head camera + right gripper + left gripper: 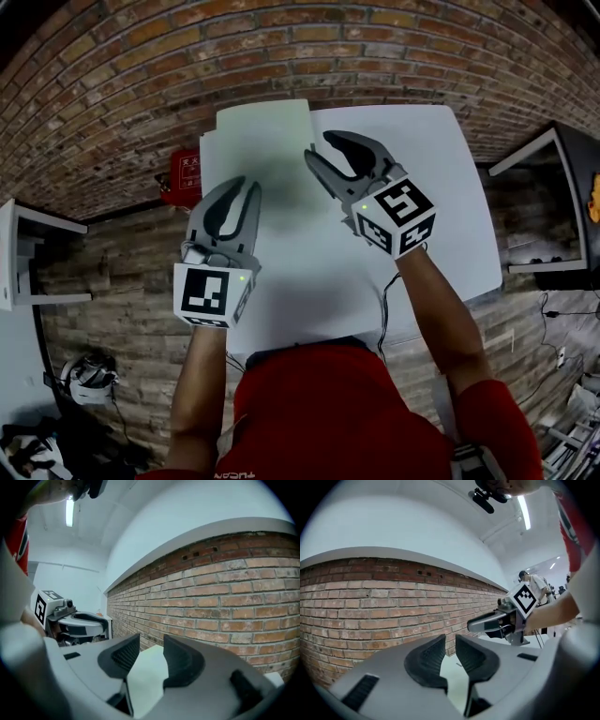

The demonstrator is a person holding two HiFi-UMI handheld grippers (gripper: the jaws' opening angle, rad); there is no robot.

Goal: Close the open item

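Note:
A flat pale green item (265, 141) lies shut on the far left part of the white table (441, 187), up against the brick wall. My left gripper (246, 190) hovers above the table just near of this item. Its jaws stand a narrow gap apart with nothing between them (450, 641). My right gripper (319, 147) hangs at the item's right edge, jaws apart and empty (151, 644). Beyond those jaws the pale item (143, 677) shows below. Each gripper sees the other: the right gripper (487, 623) and the left gripper (84, 623) are both raised and pointing at the wall.
A brick wall (281, 37) runs behind the table. A red object (186, 173) stands on the wooden floor left of the table. A white stand (19, 253) is at the far left, a dark table (562, 206) at the right. Cables lie on the floor.

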